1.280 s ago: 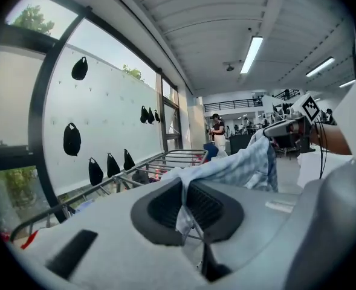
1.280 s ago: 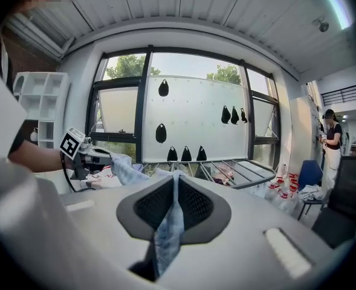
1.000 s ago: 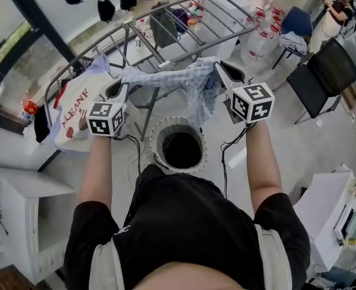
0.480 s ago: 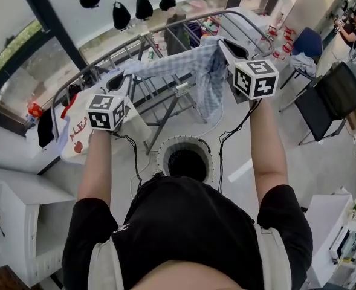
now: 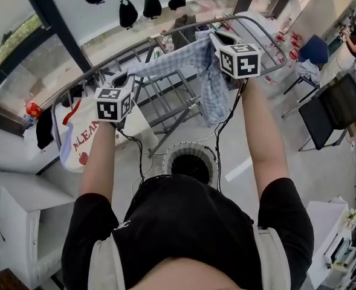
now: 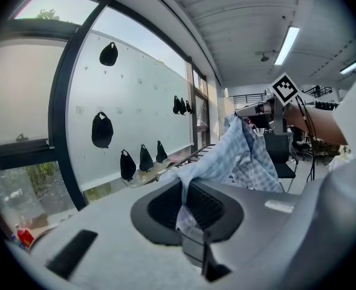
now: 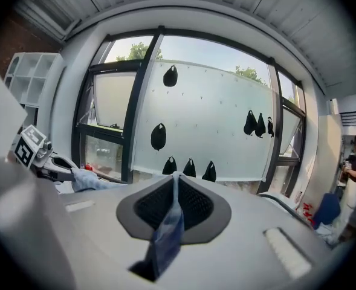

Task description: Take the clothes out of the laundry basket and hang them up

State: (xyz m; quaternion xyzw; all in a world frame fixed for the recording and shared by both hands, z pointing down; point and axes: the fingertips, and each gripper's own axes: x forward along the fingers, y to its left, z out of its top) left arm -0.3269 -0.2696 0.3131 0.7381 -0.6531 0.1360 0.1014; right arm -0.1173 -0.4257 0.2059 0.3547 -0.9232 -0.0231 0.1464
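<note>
Above the drying rack (image 5: 163,95), the checked shirt (image 5: 184,59) is stretched between both grippers, well clear of the laundry basket (image 5: 169,156) by the person's feet. The left gripper (image 5: 119,77) is clamped on one end and the right gripper (image 5: 216,37) on the other. The cloth's long axis runs roughly alongside the rack's outer rail, which lies just beyond and below. The right hand looks nearer to draping it.

We wore a black short-sleeved T-shirt (image 5: 184,222). Our left gripper (image 5: 119,78) and right gripper (image 5: 219,38) had smooth grey shells, black ribbed pads (image 6: 207,205), and each a white cube (image 5: 113,103) printed with black square markers. Thin black cables (image 5: 139,156) ran from both.
</note>
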